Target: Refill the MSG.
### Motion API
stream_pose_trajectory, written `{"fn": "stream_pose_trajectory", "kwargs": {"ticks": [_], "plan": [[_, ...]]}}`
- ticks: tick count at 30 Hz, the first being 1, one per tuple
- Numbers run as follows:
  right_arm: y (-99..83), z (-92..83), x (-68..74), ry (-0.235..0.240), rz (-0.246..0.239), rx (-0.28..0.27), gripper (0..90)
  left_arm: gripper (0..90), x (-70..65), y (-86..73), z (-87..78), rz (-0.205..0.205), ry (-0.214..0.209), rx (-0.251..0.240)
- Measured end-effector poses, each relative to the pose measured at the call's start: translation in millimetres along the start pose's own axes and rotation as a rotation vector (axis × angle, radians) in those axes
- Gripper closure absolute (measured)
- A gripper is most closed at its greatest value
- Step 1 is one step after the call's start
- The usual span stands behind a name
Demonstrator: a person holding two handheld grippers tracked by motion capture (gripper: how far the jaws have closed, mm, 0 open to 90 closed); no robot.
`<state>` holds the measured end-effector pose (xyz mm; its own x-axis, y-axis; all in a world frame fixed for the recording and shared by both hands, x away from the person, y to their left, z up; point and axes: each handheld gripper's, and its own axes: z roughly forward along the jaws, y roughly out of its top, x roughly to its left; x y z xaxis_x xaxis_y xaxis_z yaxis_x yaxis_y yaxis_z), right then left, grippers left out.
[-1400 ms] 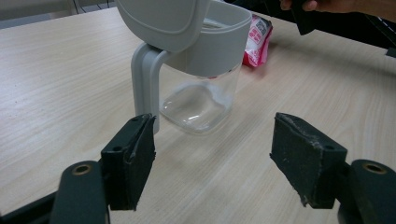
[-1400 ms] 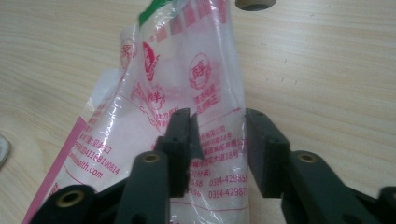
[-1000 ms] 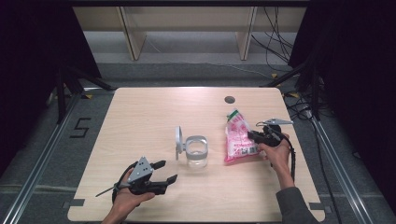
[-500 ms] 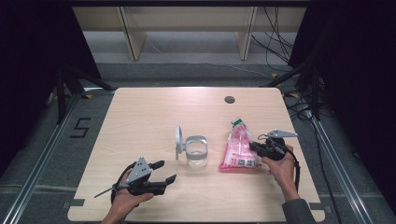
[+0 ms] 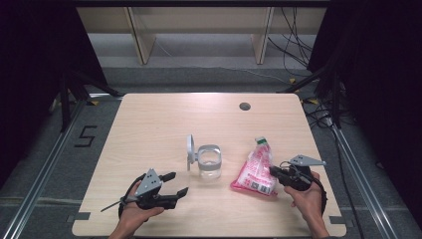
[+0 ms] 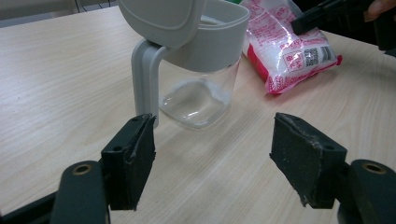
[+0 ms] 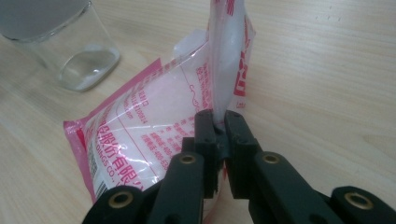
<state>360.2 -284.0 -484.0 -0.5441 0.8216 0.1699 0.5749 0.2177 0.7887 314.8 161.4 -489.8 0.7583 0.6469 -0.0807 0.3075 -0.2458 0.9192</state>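
While right tool (image 7: 218, 122) is pinching pink bag (image 7: 154, 126) by edge fold, jaws having just closed, bag lies on counter (image 5: 149, 124) ahead; lift to be kept slow toward jar (image 5: 209, 160). Left tool (image 6: 212, 163) spread, idle.

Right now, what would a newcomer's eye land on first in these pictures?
The pink-and-white bag at the table's right, its edge pinched in the right hand-held gripper, whose jaws have just been closing on it. Beside it, mid-table, a clear container with its grey lid flipped up; the left hand-held gripper lies open nearby.
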Motion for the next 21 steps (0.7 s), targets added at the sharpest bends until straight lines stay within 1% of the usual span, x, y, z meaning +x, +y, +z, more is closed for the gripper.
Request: {"fn": "stream_pose_trajectory", "kwargs": {"ticks": [1, 2, 3, 4, 5, 7, 8, 9, 10, 11, 12, 13, 14, 15, 16, 17, 18, 19, 20, 21], "plan": [[-2.4, -2.2, 1.9, -0.017, -0.010, 0.002, 85.7, 29.8, 0.1, 0.2, -0.3, 0.003, -0.001, 0.000], [-2.4, -2.2, 1.9, -0.017, -0.010, 0.002, 85.7, 29.8, 0.5, 0.2, -0.1, 0.004, -0.007, -0.003], [-3.3, -3.4, 3.4, -0.012, 0.000, 0.007, 85.7, 29.9, -0.2, 0.2, -0.3, -0.008, 0.003, 0.001], [-4.6, -7.3, 6.5, -0.005, 0.027, 0.020, 85.7, 29.8, -1.1, -0.5, -0.2, -0.027, 0.008, 0.001], [-5.4, -5.9, 4.6, -0.015, -0.011, 0.005, 85.7, 29.8, -1.4, -0.9, -0.3, -0.030, 0.005, 0.003], [-7.0, -10.0, 9.0, -0.004, 0.036, 0.023, 85.7, 29.9, -1.2, -1.1, -0.2, -0.033, -0.001, -0.003], [-7.8, -9.1, 6.9, -0.013, 0.006, 0.007, 85.4, 29.8, -1.2, -1.0, 0.3, -0.033, -0.003, -0.004], [-7.9, -10.3, 6.6, -0.009, 0.015, 0.016, 83.9, 29.8, -1.5, -1.1, 0.2, -0.035, 0.001, 0.000], [-8.7, -9.9, 6.7, -0.006, 0.039, 0.014, 81.4, 29.8, -1.5, -1.5, 0.2, -0.033, 0.001, 0.003], [-8.6, -9.1, 2.9, -0.018, 0.012, -0.004, 78.2, 29.8, -1.5, -1.8, 0.2, -0.032, 0.001, 0.002], [-8.6, -8.4, 2.6, -0.013, 0.029, -0.004, 73.0, 29.8, 0.0, -1.4, 0.2, -0.008, -0.005, 0.001], [-8.4, -8.4, 0.7, -0.041, 0.041, -0.001, 67.7, 29.8, -0.6, -1.6, 1.0, -0.026, -0.009, 0.001], [-8.4, -8.7, -0.6, -0.034, 0.055, -0.005, 64.5, 29.8, -0.6, -1.6, 1.5, -0.029, -0.011, 0.000], [-8.7, -7.1, -1.6, -0.009, 0.077, -0.017, 59.6, 29.8, 0.7, -1.2, 1.3, 0.000, -0.007, 0.006], [-8.3, -6.2, -2.7, -0.007, 0.095, -0.010, 57.1, 29.8, -0.2, -1.7, 1.5, -0.012, -0.005, 0.008], [-8.2, -5.2, -3.6, -0.033, 0.092, -0.011, 54.9, 29.8, -0.3, -2.0, 1.5, -0.009, -0.008, 0.006], [-7.1, -5.1, -1.5, -0.025, 0.129, -0.001, 51.3, 29.8, -1.2, -2.2, 1.8, -0.022, -0.009, 0.005], [-6.3, -2.0, -4.7, -0.024, 0.104, -0.023, 50.0, 29.8, -1.6, -2.1, 2.0, -0.030, -0.006, 0.007], [-5.7, -1.0, -5.8, -0.029, 0.102, -0.016, 49.1, 29.8, -1.2, -2.2, 3.2, -0.034, -0.013, 0.000], [-4.5, 2.1, -7.5, -0.042, 0.111, -0.022, 47.3, 29.8, -1.5, -2.4, 3.3, -0.035, -0.011, 0.003]]}}
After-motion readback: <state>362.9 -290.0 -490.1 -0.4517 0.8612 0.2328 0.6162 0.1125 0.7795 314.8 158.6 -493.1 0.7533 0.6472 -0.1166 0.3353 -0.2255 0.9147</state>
